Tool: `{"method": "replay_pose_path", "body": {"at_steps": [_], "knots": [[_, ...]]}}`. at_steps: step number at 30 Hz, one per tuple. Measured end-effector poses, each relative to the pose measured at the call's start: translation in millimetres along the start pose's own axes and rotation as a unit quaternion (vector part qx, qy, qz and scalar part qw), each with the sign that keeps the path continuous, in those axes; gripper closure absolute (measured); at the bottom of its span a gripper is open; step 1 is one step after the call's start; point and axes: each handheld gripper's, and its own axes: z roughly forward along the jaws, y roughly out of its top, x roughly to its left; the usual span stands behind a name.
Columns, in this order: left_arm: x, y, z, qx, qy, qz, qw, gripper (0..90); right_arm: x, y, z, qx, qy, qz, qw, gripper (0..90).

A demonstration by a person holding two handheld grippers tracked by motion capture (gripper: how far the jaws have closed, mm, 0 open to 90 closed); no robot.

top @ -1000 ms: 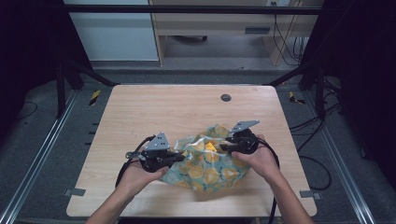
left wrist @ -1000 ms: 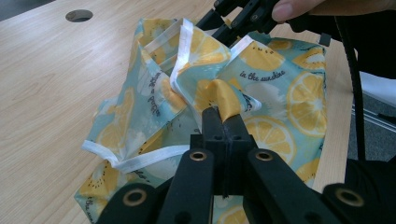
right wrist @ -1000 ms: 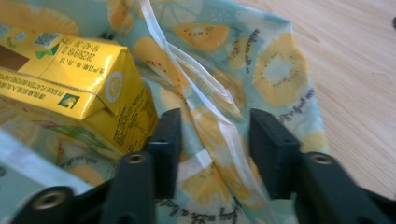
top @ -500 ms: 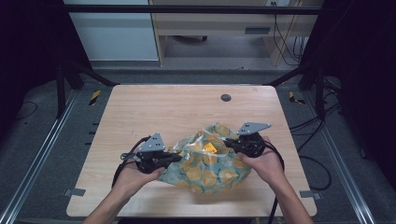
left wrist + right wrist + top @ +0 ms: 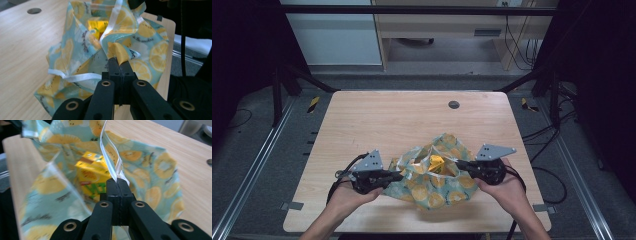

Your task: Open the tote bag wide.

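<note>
**Drawstring pouch held at both sides, slip risk**

Lemon-print pouch [image 5: 437, 182] sits near the front edge of the wooden surface [image 5: 377, 120]. Left gripper [image 5: 117, 61] fingers clamped on a fold of cloth; right gripper [image 5: 117, 181] fingers clamped on the white ribbon [image 5: 110, 152].

Risks, as judged: the slick, thin ribbon could slip free, and uneven pulling could tip the yellow carton [image 5: 91, 176] inside.

Cloth is soft, crumpled and thin; the carton is rigid and boxy.

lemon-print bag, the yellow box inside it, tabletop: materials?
Lemon-print bag: looks like thin woven fabric, matte, creasing softly; white ribbon drawstring, slightly glossy.
Yellow box: probably printed carton, sharp edges, slight sheen.
Tabletop: pale wood-grain, likely laminate.
</note>
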Motion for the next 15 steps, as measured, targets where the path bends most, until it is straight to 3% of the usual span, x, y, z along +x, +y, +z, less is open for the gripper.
{"method": "replay_pose_path", "body": {"at_steps": [2, 6, 8, 15], "knots": [[-2.4, -9.4, 4.5, 0.024, 0.0, 0.014, 0.9996, 90.0, 7.8, -11.0, -3.2, 0.005, 0.008, -0.004, 0.9999, 90.0], [-4.2, -17.5, 9.5, 0.047, 0.002, 0.029, 0.9985, 90.0, 14.3, -24.2, -1.2, 0.013, 0.02, -0.005, 0.9997, 90.0], [-3.9, -23.8, 14.3, 0.072, 0.009, 0.043, 0.9964, 90.0, 16.2, -31.2, 3.1, 0.023, 0.025, -0.004, 0.9994, 90.0], [4.7, -37.4, 18.4, 0.08, 0.023, 0.026, 0.9961, 90.0, 19.6, -48.6, 14.3, 0.047, 0.034, 0.002, 0.9983, 90.0]]}}
